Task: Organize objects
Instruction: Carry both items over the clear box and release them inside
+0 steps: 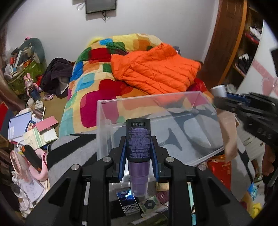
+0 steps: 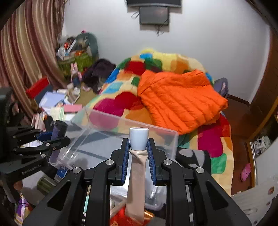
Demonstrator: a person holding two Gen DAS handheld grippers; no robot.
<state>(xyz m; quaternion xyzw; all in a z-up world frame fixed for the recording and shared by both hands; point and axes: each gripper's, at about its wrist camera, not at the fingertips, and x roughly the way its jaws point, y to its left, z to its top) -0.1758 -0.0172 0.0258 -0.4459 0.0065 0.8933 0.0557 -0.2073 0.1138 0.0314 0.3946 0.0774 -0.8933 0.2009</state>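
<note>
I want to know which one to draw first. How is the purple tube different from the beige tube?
The purple tube is dark with tiny printed writing and a shiny purple cap; the beige tube is plain with a pale blue-white cap. The left gripper holds the purple one cap-down; the right gripper holds the beige one cap-up. Both are gripped in closed jaws near the clear box.

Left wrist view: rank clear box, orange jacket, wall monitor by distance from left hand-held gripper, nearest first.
1. Clear box, just ahead of the left hand-held gripper.
2. Orange jacket, on the bed beyond the box.
3. Wall monitor, top, on the far wall.
</note>
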